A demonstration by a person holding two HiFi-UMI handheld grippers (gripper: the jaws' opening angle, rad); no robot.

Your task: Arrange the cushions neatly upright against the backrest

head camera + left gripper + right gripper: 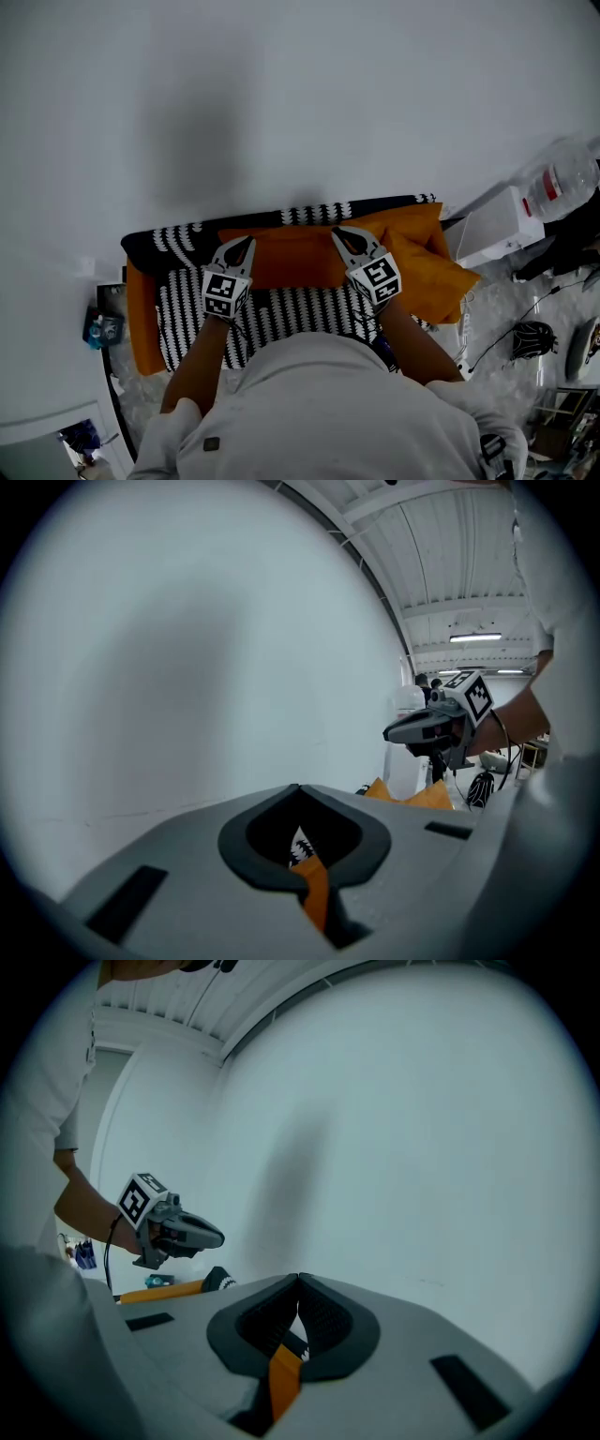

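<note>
At the far left of the striped sofa [281, 319], we saw an orange cushion [142, 323] lying along the left end of the seat, with a small blue object [101, 329] just beyond it on the floor side. Next came our left gripper [245, 243], clenched on the top edge of the middle orange cushion [291, 261]; its own view showed a fold of orange fabric pinched between the closed jaws. That cushion stretched across between our two hands, in front of the sofa's backrest [309, 214], which stood against the white wall [300, 94]. Our right gripper [340, 232] was likewise closed on the same cushion's top edge, with orange fabric nipped tight between its jaws. Further right, another orange cushion [431, 267] sat tilted at the sofa's right end, touching the middle one. Past it stood a white box [492, 225] and a clear plastic bottle [562, 178].
</note>
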